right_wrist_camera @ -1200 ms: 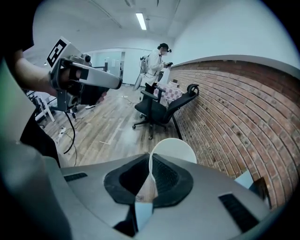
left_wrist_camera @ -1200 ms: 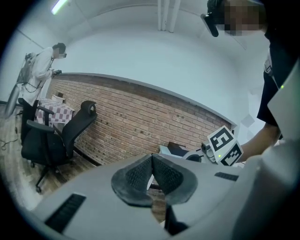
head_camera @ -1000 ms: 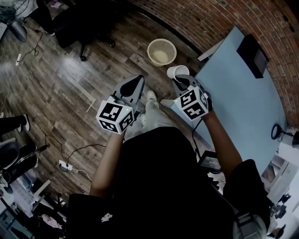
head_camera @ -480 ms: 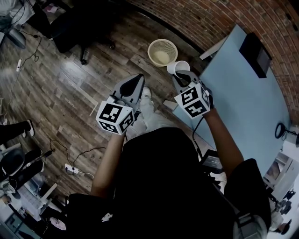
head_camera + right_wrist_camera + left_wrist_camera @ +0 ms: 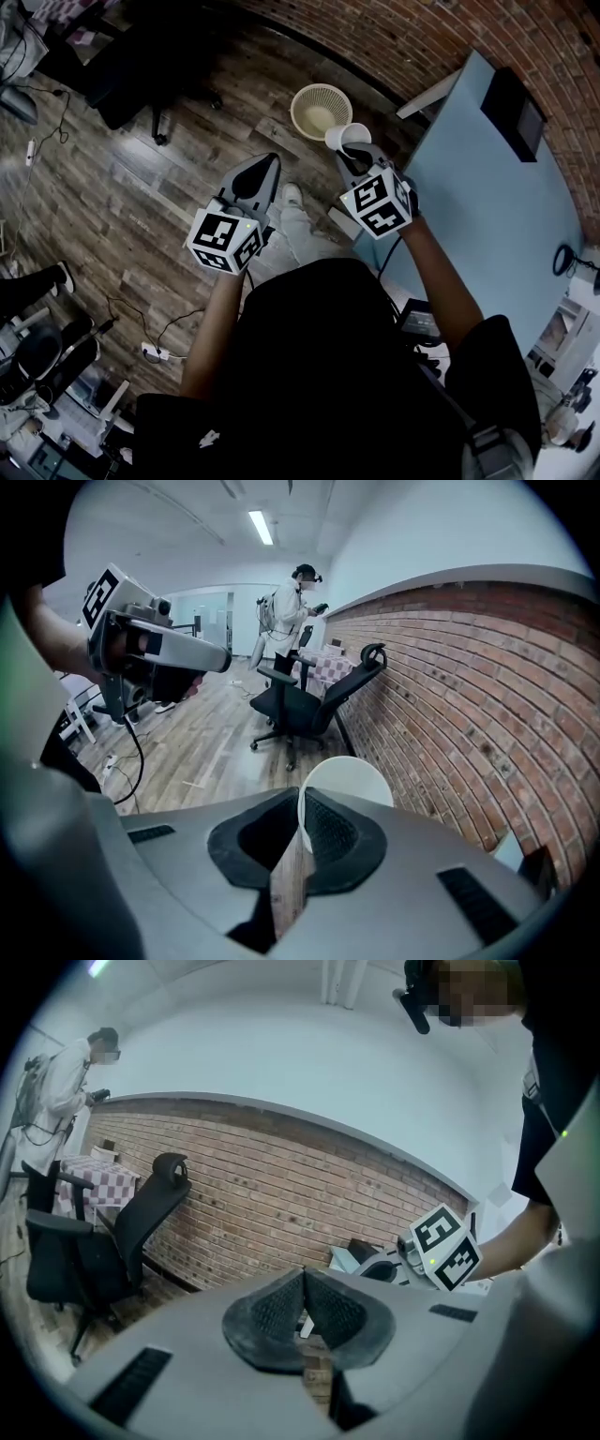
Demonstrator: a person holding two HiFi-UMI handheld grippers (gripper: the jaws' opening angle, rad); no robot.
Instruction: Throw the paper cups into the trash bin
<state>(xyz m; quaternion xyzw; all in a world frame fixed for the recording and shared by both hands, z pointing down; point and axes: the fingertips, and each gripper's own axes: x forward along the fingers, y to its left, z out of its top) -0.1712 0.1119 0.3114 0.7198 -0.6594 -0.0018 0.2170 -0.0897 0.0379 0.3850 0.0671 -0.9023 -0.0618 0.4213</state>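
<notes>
One steep overhead, two low forward

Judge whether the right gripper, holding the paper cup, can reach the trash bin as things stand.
Probably yes. The right gripper, shut on the paper cup, hangs just short of the trash bin; only bare floor lies between them.

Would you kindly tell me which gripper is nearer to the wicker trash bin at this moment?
Right. The right gripper, pinching a paper cup, is just beside the trash bin. The left gripper is empty and farther back over the wooden floor.
</notes>
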